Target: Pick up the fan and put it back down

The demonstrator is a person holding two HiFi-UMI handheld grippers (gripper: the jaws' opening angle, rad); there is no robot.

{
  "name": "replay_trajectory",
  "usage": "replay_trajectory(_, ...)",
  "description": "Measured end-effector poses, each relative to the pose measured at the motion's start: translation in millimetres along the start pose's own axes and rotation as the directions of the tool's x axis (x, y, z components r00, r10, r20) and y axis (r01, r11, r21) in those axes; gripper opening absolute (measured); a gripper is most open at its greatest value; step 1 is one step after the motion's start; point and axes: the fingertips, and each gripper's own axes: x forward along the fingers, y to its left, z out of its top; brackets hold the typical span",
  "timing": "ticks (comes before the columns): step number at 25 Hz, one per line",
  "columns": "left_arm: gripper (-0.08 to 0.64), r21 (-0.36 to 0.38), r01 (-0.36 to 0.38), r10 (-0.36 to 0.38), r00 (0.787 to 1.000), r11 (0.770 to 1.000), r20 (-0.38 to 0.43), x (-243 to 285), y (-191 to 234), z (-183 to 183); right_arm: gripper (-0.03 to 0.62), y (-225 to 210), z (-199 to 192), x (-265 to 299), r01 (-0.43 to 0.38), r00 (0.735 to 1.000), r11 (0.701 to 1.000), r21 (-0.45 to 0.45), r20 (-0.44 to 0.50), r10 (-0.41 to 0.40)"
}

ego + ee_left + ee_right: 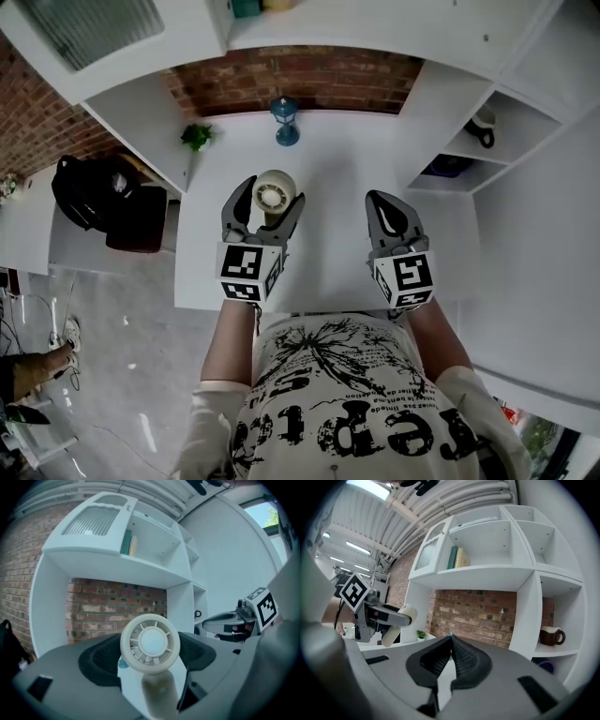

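Fan (150,644) sits pinched in your left gripper (273,193), apparently lifted just above the white desk (333,159), ready to set down, while your right gripper (377,199) waits alongside, clenched and empty.

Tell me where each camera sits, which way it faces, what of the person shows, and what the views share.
Head view: on the head, looking steeply down at the desk; shirt and arms show.
Left gripper view: on the left gripper, facing the brick wall; its jaws grip the fan.
Right gripper view: on the right gripper, facing the same wall; jaws shut, empty.
Shared: the fan shows in all three.
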Motion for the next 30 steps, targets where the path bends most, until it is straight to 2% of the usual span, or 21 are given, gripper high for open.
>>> replay_trajectory(5, 0.372, 0.063, -0.011, 0.004, 0.994, 0.998, 0.109, -29.1, 4.0, 40.6, 0.015, 14.1, 22.2, -4.7, -0.012, 0.999, 1.0, -0.026, 0.052, 0.013)
replay_trajectory(11, 0.373, 0.124, -0.043, 0.015, 0.975, 0.991, 0.221, -65.2, 10.4, 78.0, 0.015, 25.4, 51.4, -9.1, -0.016, 0.991, 0.999, -0.045, 0.13, 0.022)
replay_trajectory(15, 0.373, 0.105, -0.063, 0.026, 0.948, 0.992, 0.318, -81.4, 14.5, 100.9, 0.015, 30.8, 67.1, -6.9, -0.019, 0.985, 0.999, -0.042, 0.17, 0.025)
replay_trajectory(18, 0.373, 0.133, -0.066, 0.024, 0.955, 0.989, 0.294, -87.1, 21.2, 95.4, 0.015, 35.8, 71.1, -3.2, -0.018, 0.983, 0.999, -0.039, 0.181, 0.025)
replay_trajectory(24, 0.373, 0.091, -0.058, 0.025, 0.945, 0.994, 0.327, -83.5, 35.4, 97.2, 0.015, 42.1, 70.3, 6.5, -0.016, 0.984, 0.999, -0.032, 0.176, 0.021)
replay_trajectory(30, 0.372, 0.105, -0.034, 0.01, 0.976, 0.994, 0.22, -62.5, 42.3, 65.5, 0.015, 38.1, 55.5, 11.2, 0.003, 0.989, 1.0, -0.002, 0.146, -0.002)
